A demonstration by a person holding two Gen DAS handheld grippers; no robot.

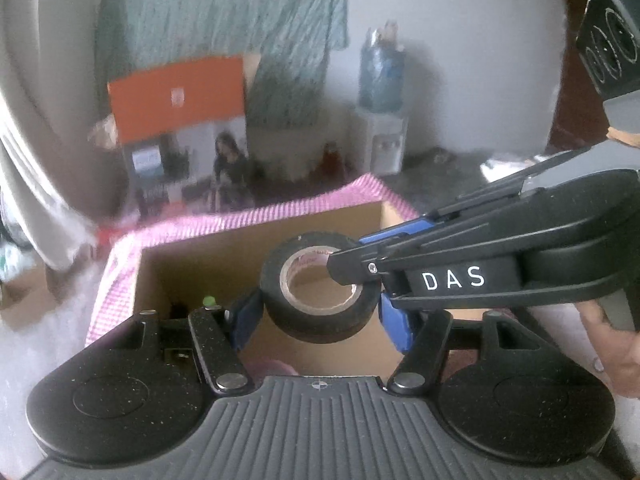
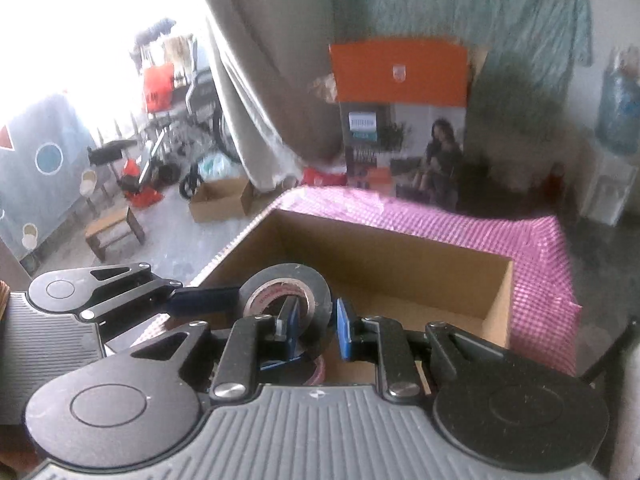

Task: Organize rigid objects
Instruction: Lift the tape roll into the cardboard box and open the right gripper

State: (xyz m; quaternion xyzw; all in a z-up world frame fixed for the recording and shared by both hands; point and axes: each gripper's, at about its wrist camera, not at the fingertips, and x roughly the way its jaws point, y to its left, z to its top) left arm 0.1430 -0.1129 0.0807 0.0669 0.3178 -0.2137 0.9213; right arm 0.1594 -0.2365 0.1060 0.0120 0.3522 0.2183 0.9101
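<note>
We are carrying the black tape roll (image 1: 320,286) over the cardboard box (image 2: 384,240), the left gripper (image 1: 320,316) half-open with its jaws clasping the roll's outer sides, the right gripper (image 2: 316,320) nearly closed, pinching its wall, and next we judge both must release it inside.

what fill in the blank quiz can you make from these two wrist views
1. The roll of black tape is held by ____ claws.
2. The right claw pinches the roll's wall, one finger inside its ____.
3. Beneath the roll is an open ____ box.

Missing words: both; core; cardboard
</note>
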